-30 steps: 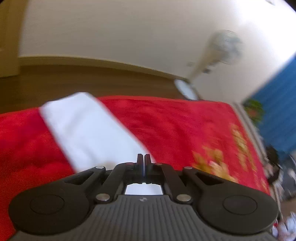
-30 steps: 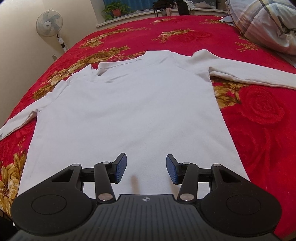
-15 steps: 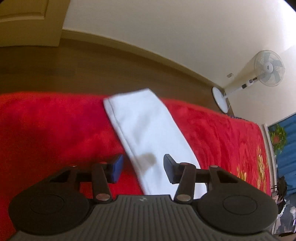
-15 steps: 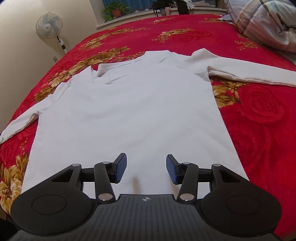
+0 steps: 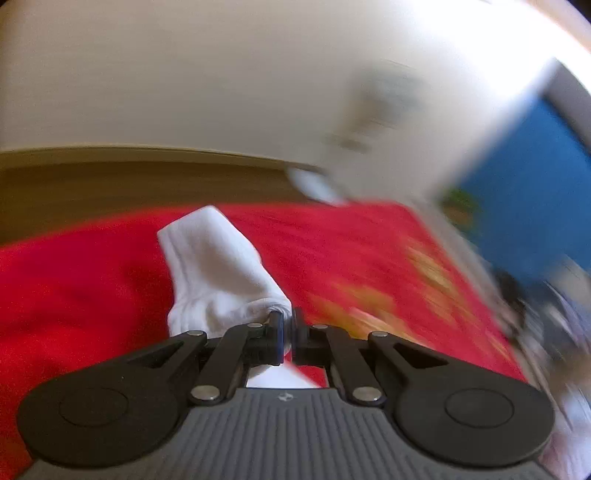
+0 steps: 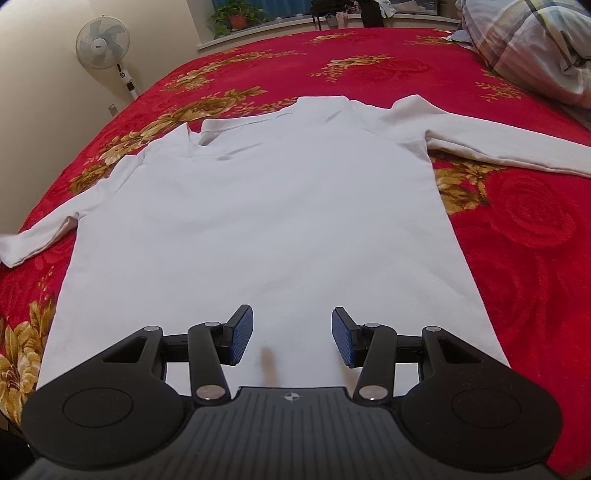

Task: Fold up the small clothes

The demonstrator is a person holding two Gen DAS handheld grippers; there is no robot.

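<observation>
The white long-sleeved cotton shirt [image 6: 258, 221] lies flat, front up, on the red plush bedspread with gold flower print [image 6: 524, 266], its collar toward 12 o'clock and its hem toward 6 o'clock in the right wrist view. One sleeve [image 6: 498, 151] stretches out toward 3 o'clock; the other sleeve [image 6: 40, 236] runs toward 9 o'clock, where its end leaves the frame. The right gripper [image 6: 292, 338] hangs over the hem with its 2 blue-padded fingers [image 6: 242, 334] spread wide and nothing between them. A white pedestal fan [image 6: 103, 48] stands by the cream wall at 11 o'clock, a potted green plant [image 6: 236, 16] sits on the sill at 12 o'clock, and a plaid grey quilt [image 6: 532, 44] is bunched at 2 o'clock.

In the blurred left wrist view, the left gripper [image 5: 287, 334] has its fingers pressed together on the bunched cuff of the shirt [image 5: 218, 273]; the sleeve rises from the pinch toward 11 o'clock above the bedspread [image 5: 81, 291]. Brown wooden floor [image 5: 110, 192] shows at 10 o'clock
</observation>
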